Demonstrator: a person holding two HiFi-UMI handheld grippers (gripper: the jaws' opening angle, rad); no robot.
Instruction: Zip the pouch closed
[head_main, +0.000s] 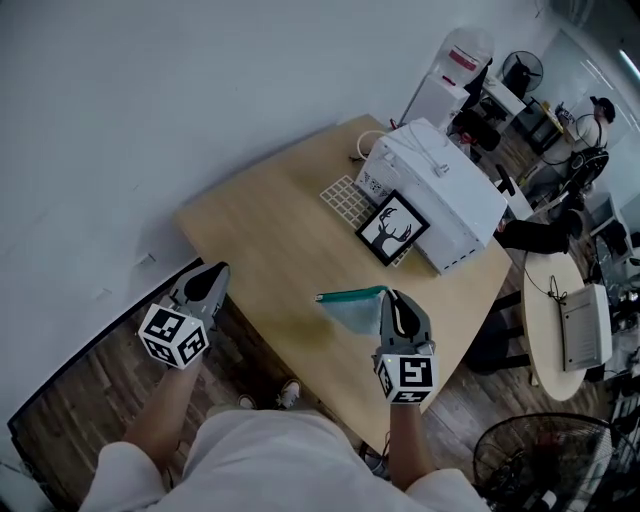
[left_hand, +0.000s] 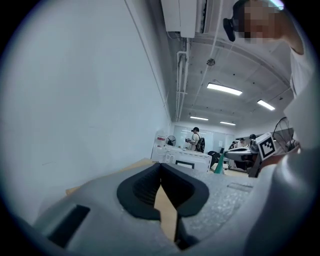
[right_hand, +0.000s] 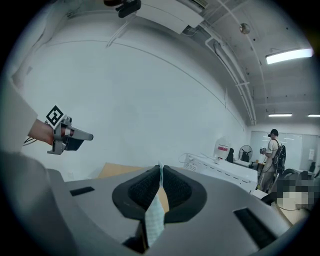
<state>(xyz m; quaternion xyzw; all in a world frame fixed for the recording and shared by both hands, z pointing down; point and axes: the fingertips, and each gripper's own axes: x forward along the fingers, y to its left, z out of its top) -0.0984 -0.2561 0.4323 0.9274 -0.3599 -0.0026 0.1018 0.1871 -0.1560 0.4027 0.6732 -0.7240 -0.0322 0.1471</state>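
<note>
**While the right gripper (head_main: 393, 302) pinches the pouch (head_main: 352, 308), the left gripper (head_main: 213, 272) is shut and empty**

As the head view looks down, a light wooden table (head_main: 260, 240) stands against a pale wall (head_main: 150, 100), with dark wooden floor (head_main: 80, 410) to its left and near side. On the far right of the table sit a white box (head_main: 445, 190), a framed picture (head_main: 392, 228) leaning on it, and a white grid (head_main: 348, 200) lying flat beside them. The teal pouch is over the near right part of the table, clamped at its right end by the right gripper and reaching left from it. The left gripper is off the table's left edge, over the floor, well apart from the pouch. Farther right are a round table (head_main: 548, 330) and, near, a fan (head_main: 540, 465).

In the left gripper view, the jaws are closed with nothing between them; only the table (left_hand: 167, 215) shows through the gap below the tips. The wall (left_hand: 75, 100) fills the left, ceiling lights (left_hand: 225, 89) run overhead, and the white box (left_hand: 182, 157) lies far ahead, with the pouch (left_hand: 219, 165) a teal sliver to its right.

In the right gripper view, the jaws are closed on a thin edge of the pouch (right_hand: 154, 220), which runs up between the pads. The left gripper (right_hand: 89, 136) is at the left before the wall (right_hand: 150, 100); the table (right_hand: 120, 170) and white box (right_hand: 220, 167) lie beyond, and a person (right_hand: 272, 150) stands far right.
</note>
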